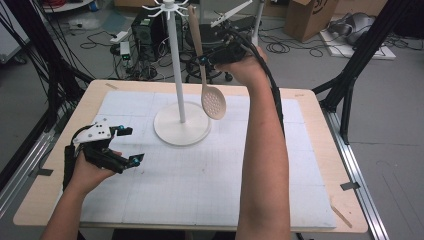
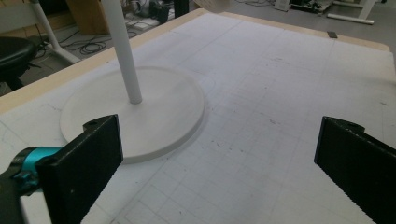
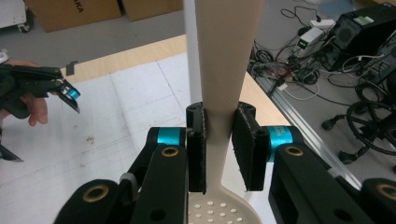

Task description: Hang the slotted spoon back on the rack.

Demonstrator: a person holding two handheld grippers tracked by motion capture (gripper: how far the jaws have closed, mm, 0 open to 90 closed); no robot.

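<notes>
Beige slotted spoon (image 1: 212, 100) clamped by right gripper (image 3: 219, 144), white stand (image 1: 181, 120) just beside, left gripper (image 1: 127, 145) released.

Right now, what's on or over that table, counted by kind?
Slotted spoons: 1, beige slotted spoon, held above the table by the right gripper
Hanging stands: 1, white stand with hooks on top
Hand-held grippers: 2, the right one and the left gripper, its jaws wide apart
White mats: 1, gridded mat
Total: 5
</notes>
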